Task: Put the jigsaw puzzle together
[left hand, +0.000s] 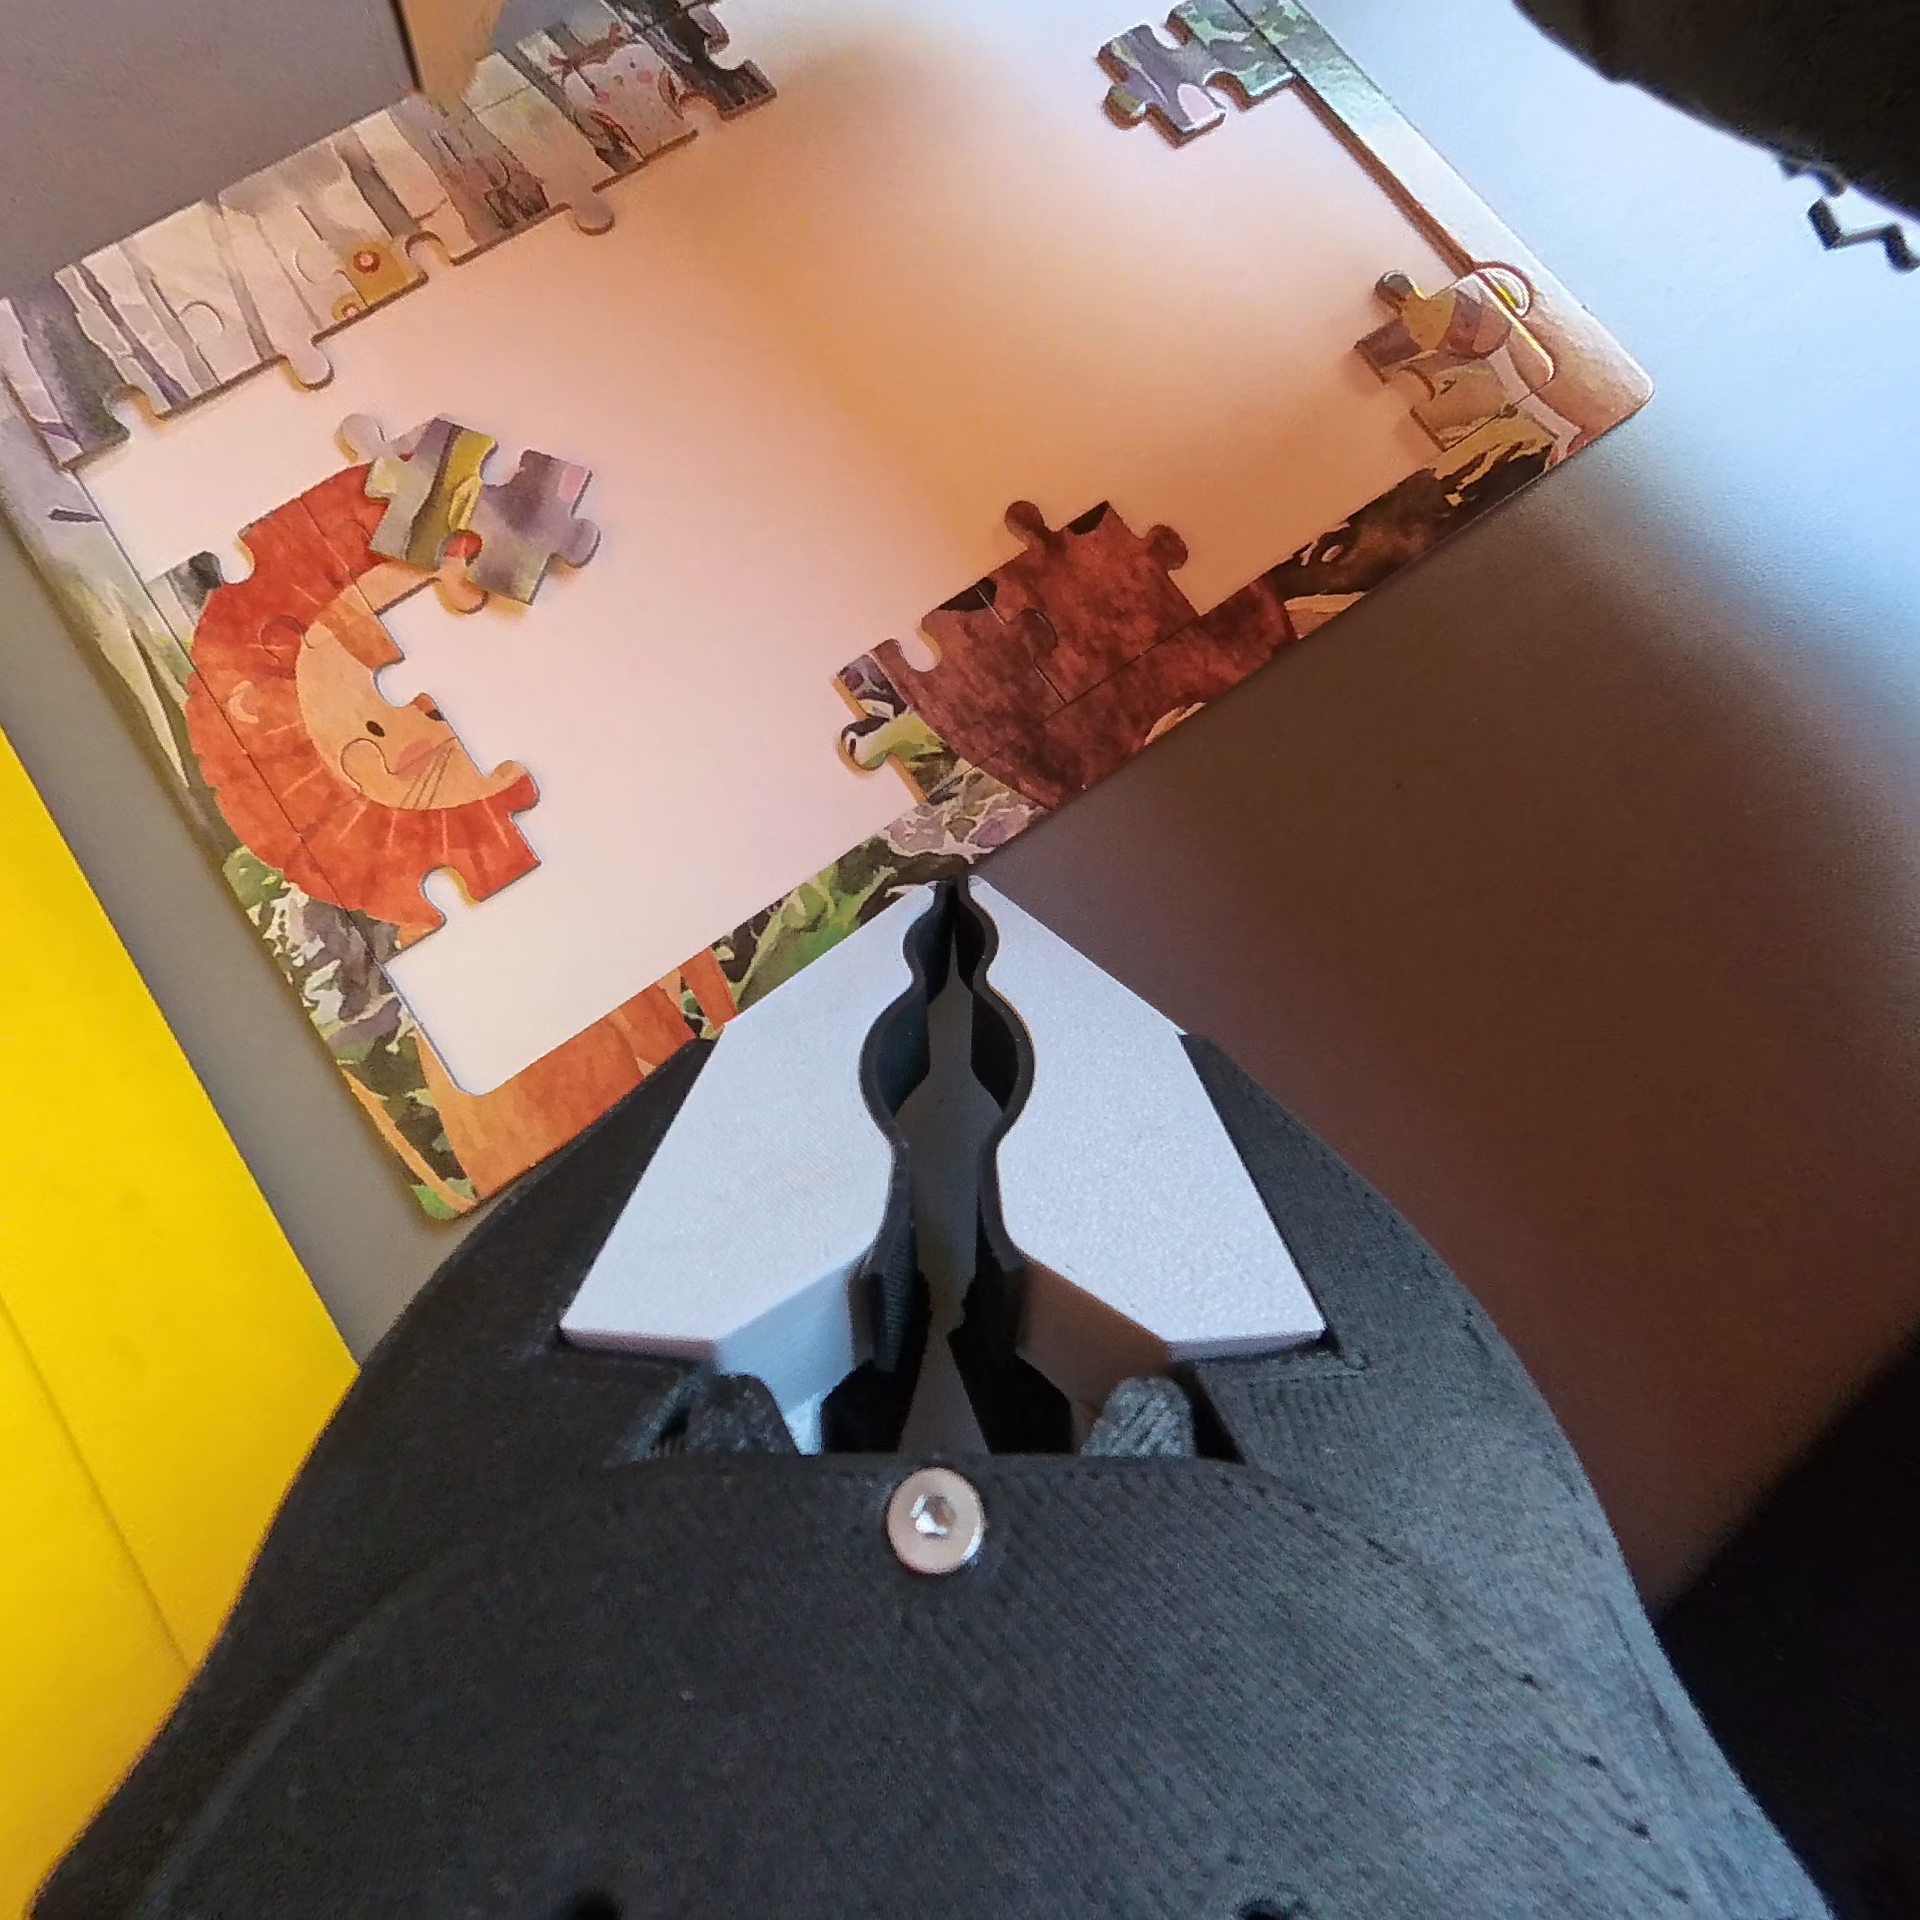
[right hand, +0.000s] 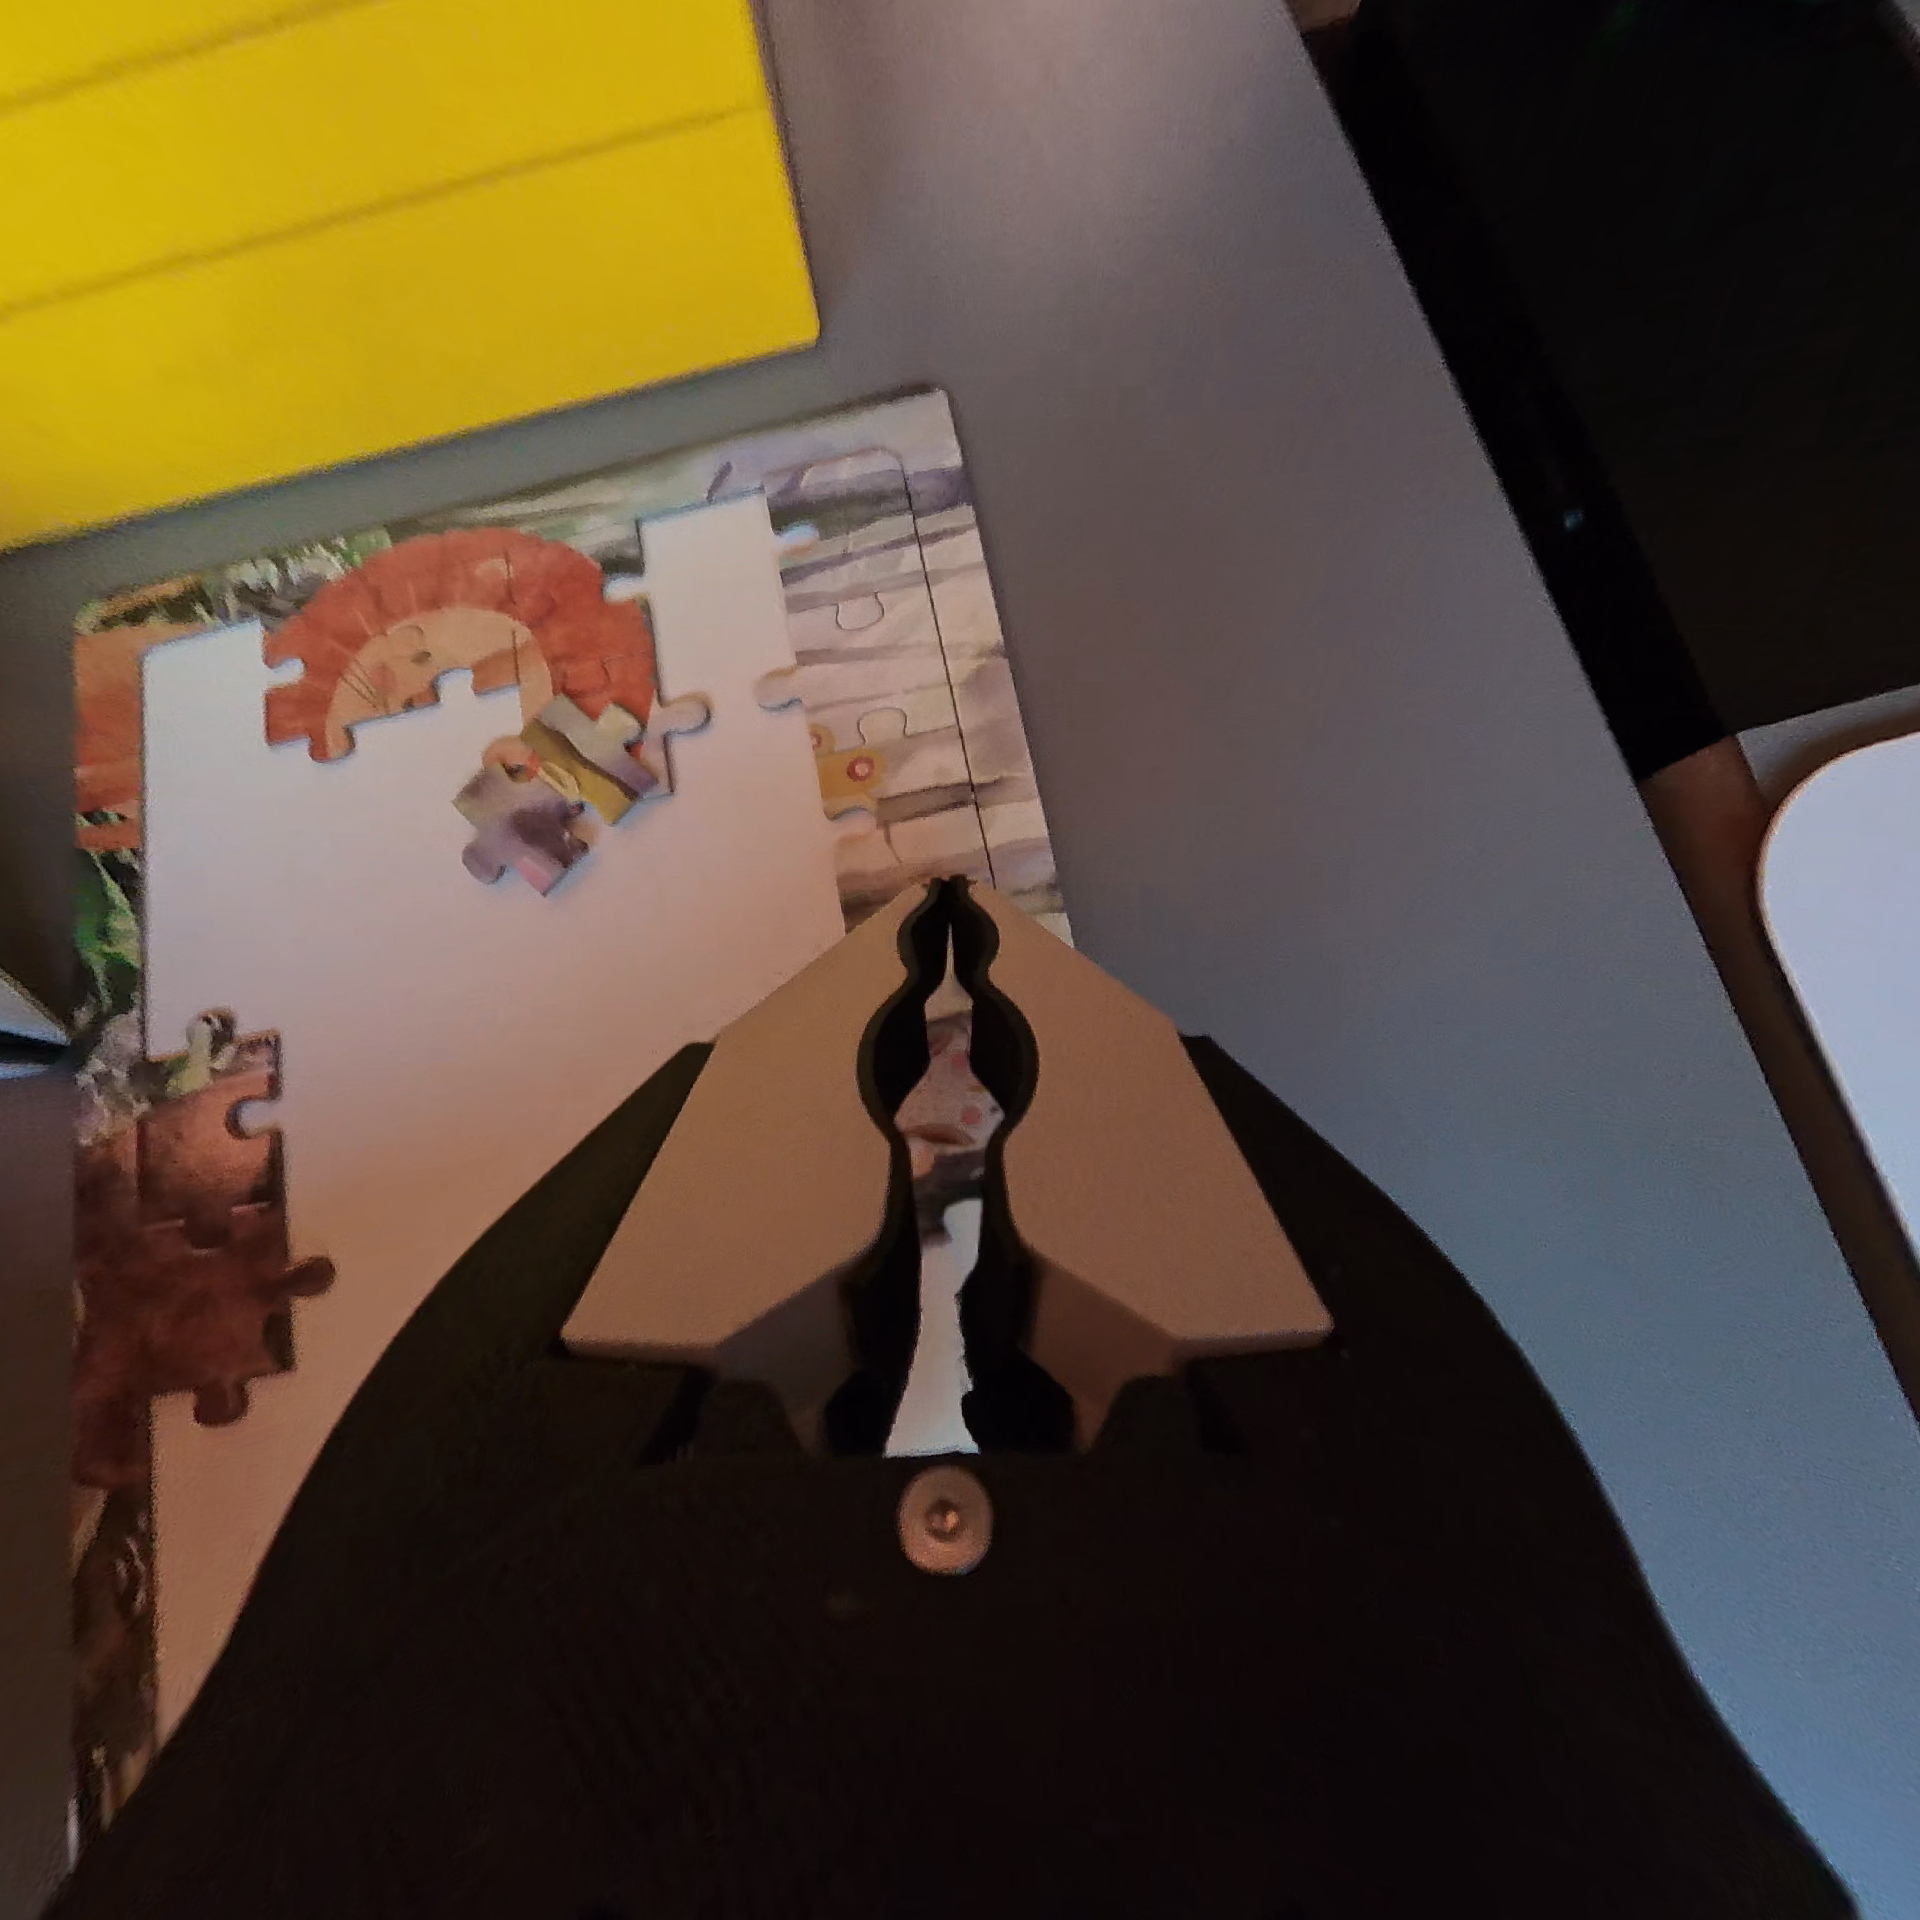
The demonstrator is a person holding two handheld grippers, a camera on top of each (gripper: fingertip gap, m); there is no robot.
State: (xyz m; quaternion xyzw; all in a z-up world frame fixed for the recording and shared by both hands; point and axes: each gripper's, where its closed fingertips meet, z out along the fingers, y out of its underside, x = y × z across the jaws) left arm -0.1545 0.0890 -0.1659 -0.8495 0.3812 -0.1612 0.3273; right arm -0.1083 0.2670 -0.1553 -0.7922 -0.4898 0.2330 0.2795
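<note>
The puzzle board (left hand: 831,343) lies flat on a grey table (left hand: 1558,831), partly filled: a lion's head (left hand: 343,727) is joined along one side, a brown patch (left hand: 1081,644) along another, and pale striped pieces (left hand: 312,281) along a third, with the white middle bare. A loose piece (left hand: 488,509), purple and yellow-green, rests crooked on top of the lion's mane, not seated. A yellow sheet (right hand: 364,208) lies beside the board. The left claw (left hand: 956,894) is pressed together on nothing and hangs over the board's near edge. The right claw (right hand: 951,888) is likewise closed at the tips, empty as far as can be seen, above the striped edge. The step in hand is judged to be the lifting and seating of the loose piece. For this to be done well, one claw should be spread before it is lowered, and the piece should be pinched by its free edge away from the lion so that joined pieces are not dragged. It should be turned until its tabs match a gap, laid flat, and pressed down lightly. The board is best steadied by the other claw at its rim, since thin card is likely to slide on the smooth table.
</note>
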